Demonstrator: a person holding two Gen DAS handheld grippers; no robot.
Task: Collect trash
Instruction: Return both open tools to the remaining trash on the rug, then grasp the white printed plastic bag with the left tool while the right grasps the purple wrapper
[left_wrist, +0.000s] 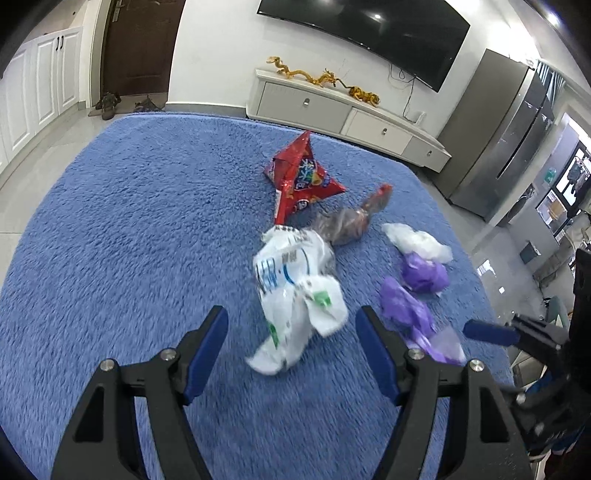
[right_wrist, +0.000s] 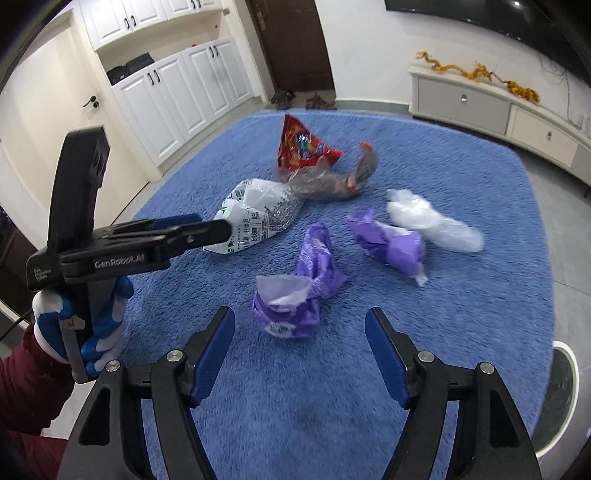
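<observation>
Several pieces of trash lie on a blue shaggy cloth (left_wrist: 129, 229). A crumpled white printed bag (left_wrist: 295, 295) lies just ahead of my open, empty left gripper (left_wrist: 291, 325); it also shows in the right wrist view (right_wrist: 258, 218). A purple wrapper (right_wrist: 295, 295) lies just ahead of my open, empty right gripper (right_wrist: 299, 325). A second purple wrapper (right_wrist: 388, 240), a white plastic wad (right_wrist: 432, 221), a clear brownish wrapper (right_wrist: 328, 181) and a red snack bag (right_wrist: 303, 147) lie farther off. The left gripper (right_wrist: 218, 229) shows side-on, its tips by the white bag.
A white TV cabinet (left_wrist: 332, 107) with gold dragon figures stands beyond the cloth under a wall TV (left_wrist: 369, 29). White cupboards (right_wrist: 177, 85) and a dark door (right_wrist: 291, 44) are at the back left. A round white and grey bin (right_wrist: 561, 398) sits by the cloth's right edge.
</observation>
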